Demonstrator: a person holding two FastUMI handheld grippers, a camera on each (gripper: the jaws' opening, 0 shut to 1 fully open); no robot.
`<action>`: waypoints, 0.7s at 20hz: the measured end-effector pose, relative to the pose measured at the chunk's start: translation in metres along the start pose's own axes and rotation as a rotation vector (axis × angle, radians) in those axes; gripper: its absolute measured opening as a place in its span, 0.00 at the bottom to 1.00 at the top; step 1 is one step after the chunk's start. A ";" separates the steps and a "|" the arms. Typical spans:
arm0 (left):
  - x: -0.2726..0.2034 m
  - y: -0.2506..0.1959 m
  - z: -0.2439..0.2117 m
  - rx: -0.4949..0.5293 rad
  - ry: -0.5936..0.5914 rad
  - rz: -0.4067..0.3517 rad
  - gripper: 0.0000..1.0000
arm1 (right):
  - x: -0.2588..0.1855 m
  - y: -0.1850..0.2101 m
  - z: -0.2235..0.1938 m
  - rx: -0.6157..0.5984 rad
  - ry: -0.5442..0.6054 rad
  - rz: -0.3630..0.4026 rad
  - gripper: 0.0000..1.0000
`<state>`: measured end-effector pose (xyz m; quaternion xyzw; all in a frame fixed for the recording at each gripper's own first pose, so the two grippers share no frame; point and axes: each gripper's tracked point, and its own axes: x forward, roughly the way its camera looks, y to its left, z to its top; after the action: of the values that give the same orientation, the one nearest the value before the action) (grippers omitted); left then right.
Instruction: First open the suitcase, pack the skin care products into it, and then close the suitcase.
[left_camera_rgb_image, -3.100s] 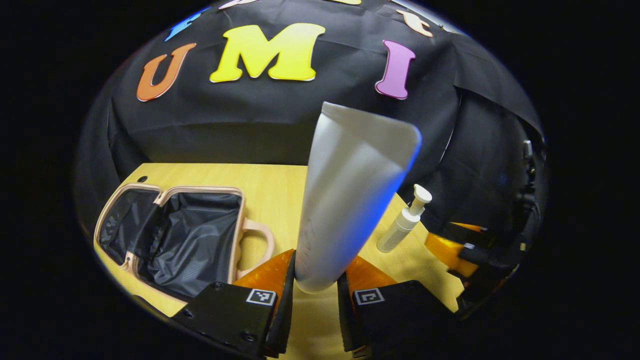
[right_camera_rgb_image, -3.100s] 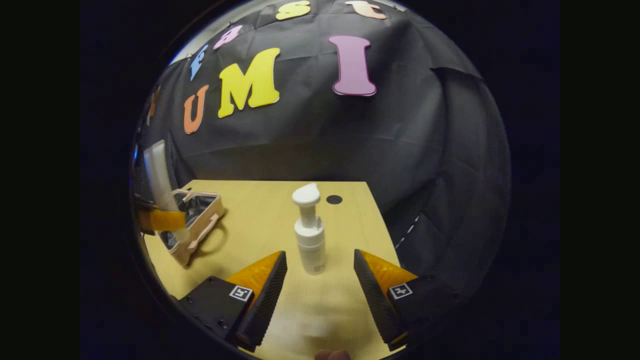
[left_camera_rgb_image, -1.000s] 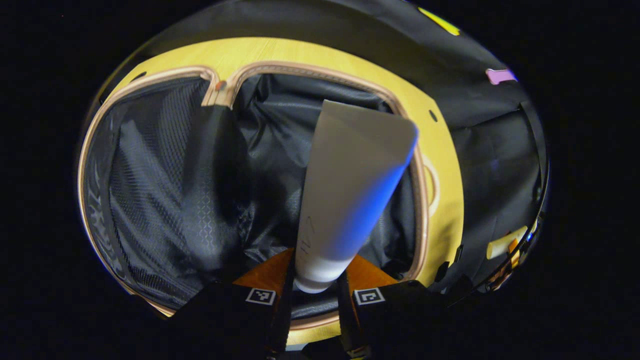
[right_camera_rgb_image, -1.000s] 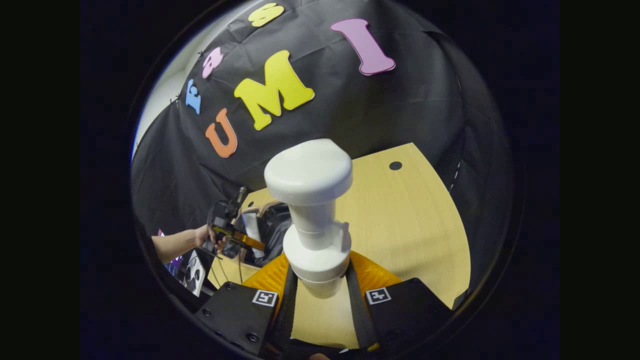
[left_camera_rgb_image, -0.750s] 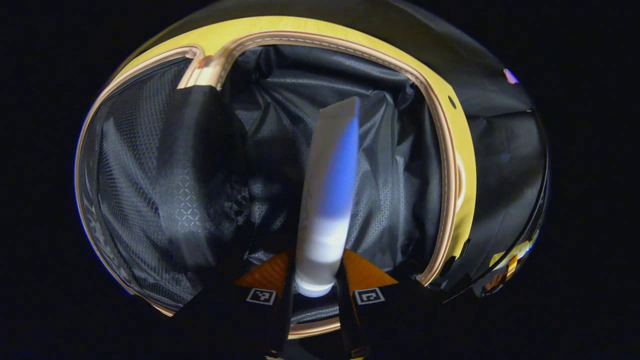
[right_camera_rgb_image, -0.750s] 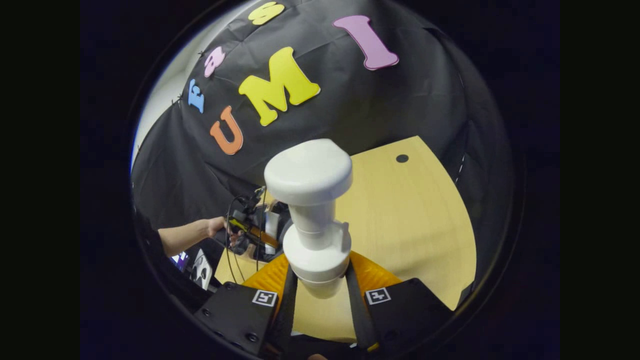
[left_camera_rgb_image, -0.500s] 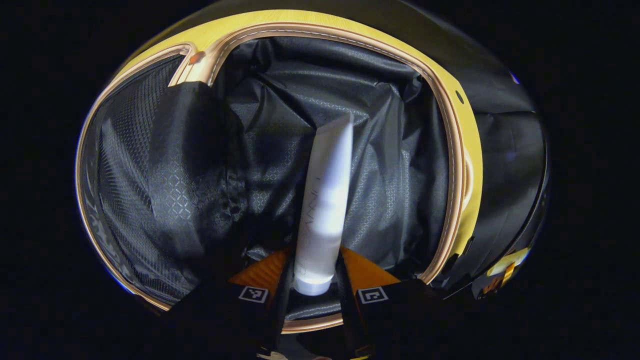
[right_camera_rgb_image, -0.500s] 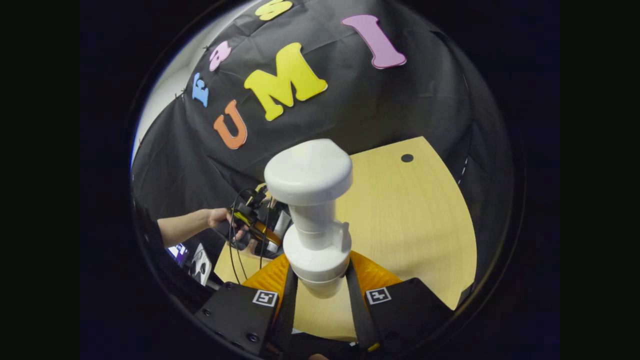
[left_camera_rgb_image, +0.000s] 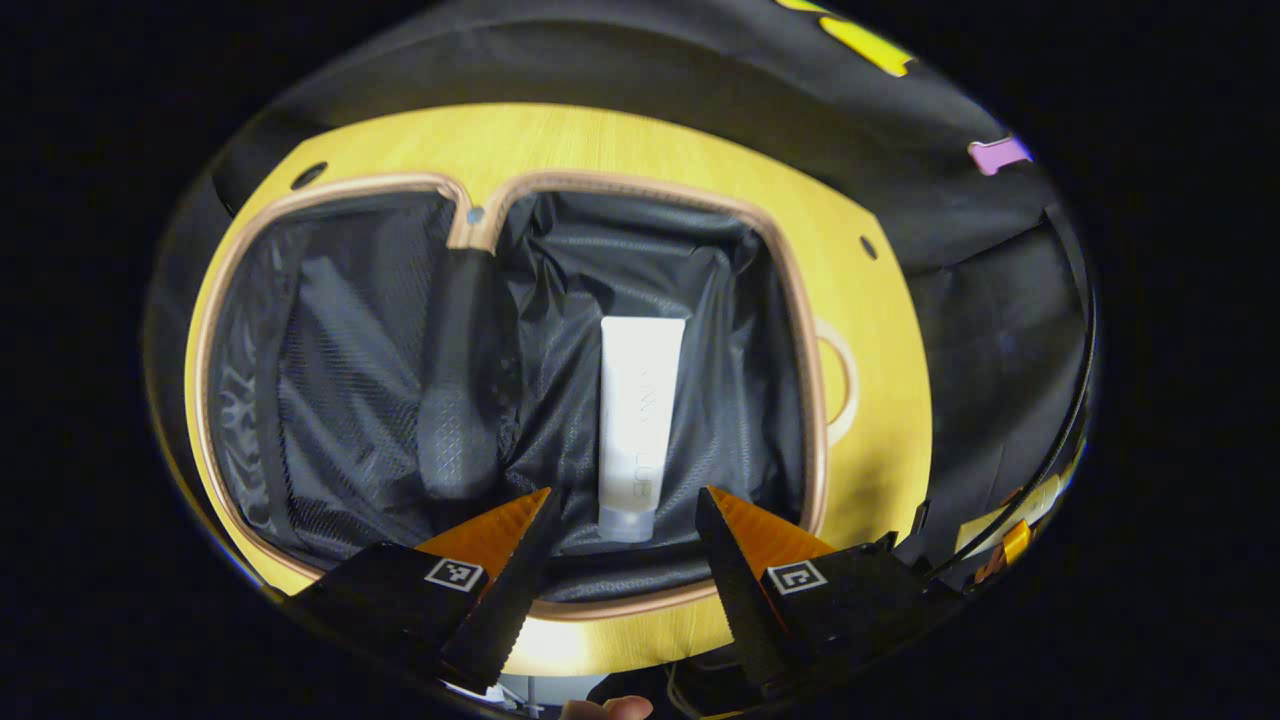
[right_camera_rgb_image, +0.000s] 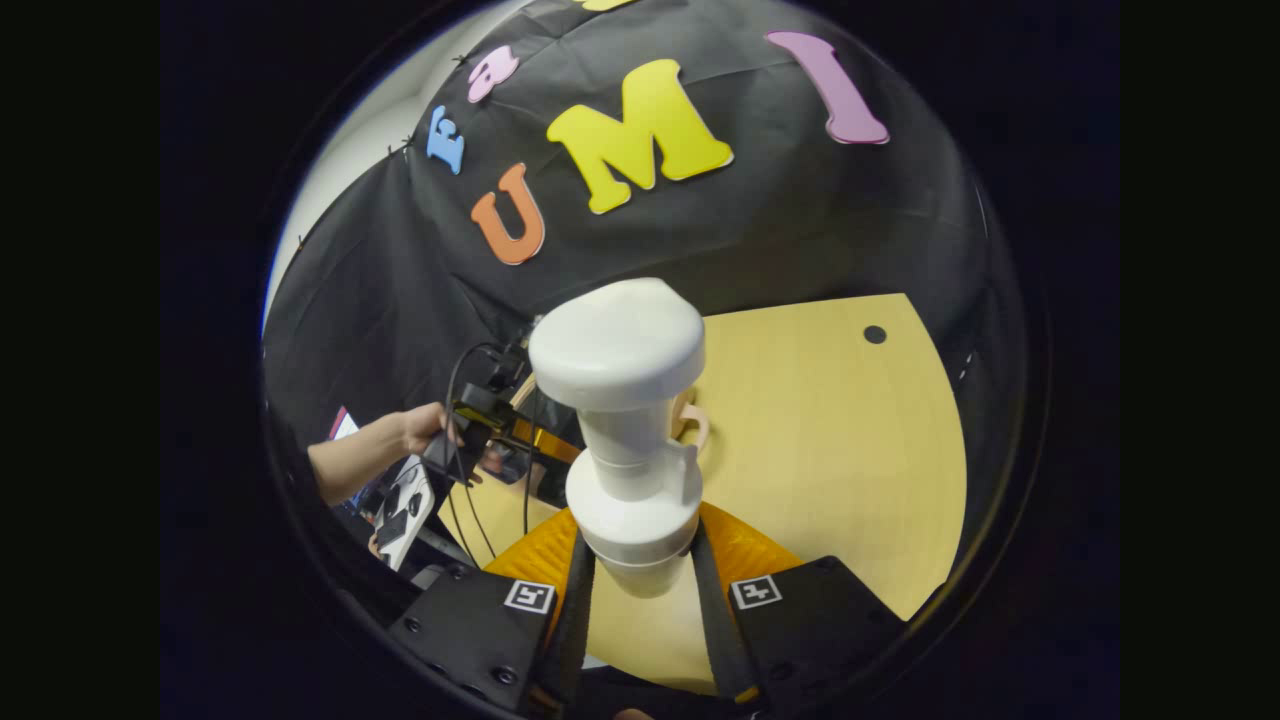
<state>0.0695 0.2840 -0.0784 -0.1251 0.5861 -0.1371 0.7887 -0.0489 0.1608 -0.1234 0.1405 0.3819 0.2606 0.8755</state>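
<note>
The suitcase (left_camera_rgb_image: 815, 420) lies open on the wooden table, its black lining exposed and its pink rim all around. A white tube (left_camera_rgb_image: 636, 425) rests flat in the right half, cap end toward me. My left gripper (left_camera_rgb_image: 622, 545) hangs open just above the near rim, nothing between its fingers. In the right gripper view my right gripper (right_camera_rgb_image: 638, 585) is shut on a white pump bottle (right_camera_rgb_image: 628, 440), held upright above the table. Behind the bottle, a hand (right_camera_rgb_image: 415, 428) holds the left gripper (right_camera_rgb_image: 490, 425) over the suitcase, whose pink handle (right_camera_rgb_image: 692, 420) peeks out.
The wooden table (right_camera_rgb_image: 840, 470) stretches bare to the right of the bottle, with a small dark hole (right_camera_rgb_image: 875, 334) near its far corner. The suitcase handle (left_camera_rgb_image: 843, 380) sticks out on its right side. Cables (right_camera_rgb_image: 455, 480) trail from the left gripper.
My left gripper has opened and let go of the tube, which now lies in the suitcase; the gripper has pulled back. My right gripper keeps holding the pump bottle, shifted slightly.
</note>
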 end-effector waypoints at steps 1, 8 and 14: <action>-0.019 -0.008 0.003 -0.002 -0.075 -0.014 0.88 | 0.010 0.009 0.006 -0.002 0.016 0.021 0.47; -0.108 -0.003 -0.041 -0.087 -0.502 -0.001 0.97 | 0.106 0.067 0.028 -0.022 0.194 0.089 0.44; -0.144 0.017 -0.115 -0.052 -0.566 0.127 0.98 | 0.200 0.050 -0.019 0.023 0.495 -0.075 0.47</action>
<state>-0.0788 0.3480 0.0113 -0.1415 0.3528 -0.0321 0.9244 0.0345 0.3154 -0.2331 0.0681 0.5925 0.2500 0.7628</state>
